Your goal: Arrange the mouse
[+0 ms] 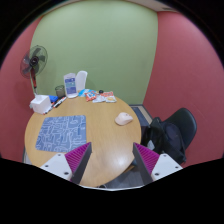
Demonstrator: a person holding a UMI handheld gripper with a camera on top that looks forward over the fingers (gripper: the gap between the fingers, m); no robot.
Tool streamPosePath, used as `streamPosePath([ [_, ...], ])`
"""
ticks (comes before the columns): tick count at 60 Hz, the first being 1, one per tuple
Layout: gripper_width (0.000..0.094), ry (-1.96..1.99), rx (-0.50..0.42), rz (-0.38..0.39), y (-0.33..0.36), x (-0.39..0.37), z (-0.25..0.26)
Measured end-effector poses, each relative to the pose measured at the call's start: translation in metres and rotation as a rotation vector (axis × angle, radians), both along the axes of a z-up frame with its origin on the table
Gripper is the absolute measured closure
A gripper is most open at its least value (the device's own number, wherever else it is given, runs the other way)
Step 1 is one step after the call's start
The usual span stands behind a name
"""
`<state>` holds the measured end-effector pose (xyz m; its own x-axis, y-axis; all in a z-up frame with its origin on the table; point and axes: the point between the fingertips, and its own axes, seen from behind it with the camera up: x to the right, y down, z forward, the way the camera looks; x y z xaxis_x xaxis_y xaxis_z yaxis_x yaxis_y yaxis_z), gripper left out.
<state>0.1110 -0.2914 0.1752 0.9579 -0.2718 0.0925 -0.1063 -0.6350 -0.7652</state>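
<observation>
A small pale mouse (123, 118) lies on the round wooden table (95, 135), towards its right side. A blue patterned mat (61, 132) lies on the table's left part, well apart from the mouse. My gripper (113, 160) hovers over the near edge of the table, far short of both. Its fingers (146, 160) with magenta pads stand wide apart with nothing between them.
At the table's far side stand a white box (41, 103), a white and blue carton (70, 84), a white jug (81, 80) and some small coloured items (100, 97). A fan (34, 62) stands at the left. A black chair (172, 134) stands at the right.
</observation>
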Motion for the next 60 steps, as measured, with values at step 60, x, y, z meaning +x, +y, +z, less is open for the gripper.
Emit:
streamPosePath([
  [60, 0.0337, 0.073, 0.018, 0.018, 0.296, 0.157, -0.184],
])
